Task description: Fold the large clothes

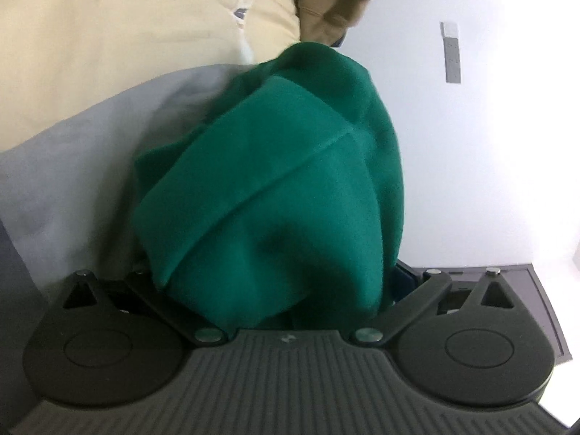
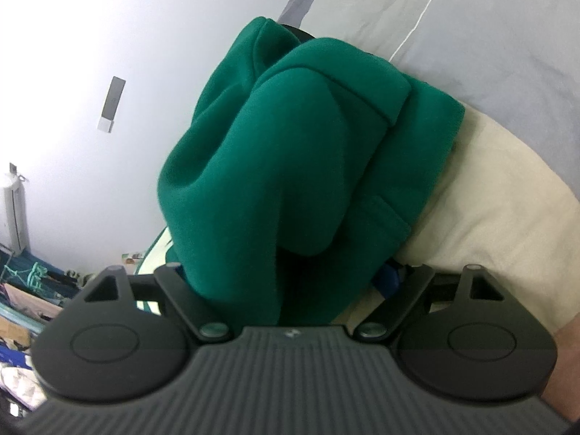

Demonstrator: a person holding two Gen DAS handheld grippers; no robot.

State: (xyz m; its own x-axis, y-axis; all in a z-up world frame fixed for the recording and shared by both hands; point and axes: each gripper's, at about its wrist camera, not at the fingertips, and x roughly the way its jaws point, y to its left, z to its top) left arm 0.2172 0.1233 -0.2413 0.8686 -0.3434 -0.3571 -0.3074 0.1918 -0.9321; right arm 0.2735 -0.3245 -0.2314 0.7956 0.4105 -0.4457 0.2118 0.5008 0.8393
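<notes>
Both grippers — left gripper [image 1: 275, 290], right gripper [image 2: 290, 282] — stand with jaws spread wide, the bunched green garment [image 1: 275, 181] draped between them unpinched, off the bed [image 1: 72, 163]; folding barely begun, next spreading it flat.

Green fleece garment [image 1: 275, 181] [image 2: 304, 166]: thick, bunched into a rounded multi-fold bundle, seam and hem visible, sitting on the grey sheet [image 1: 79, 166] beside cream fabric [image 2: 489, 210].

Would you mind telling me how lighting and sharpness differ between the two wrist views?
Left wrist view: the white wall glares at the right and the green garment looks soft and blurred. Right wrist view: light is more even, the garment's seams sharper, with deep shadow under its fold and fisheye bending at the edges.
</notes>
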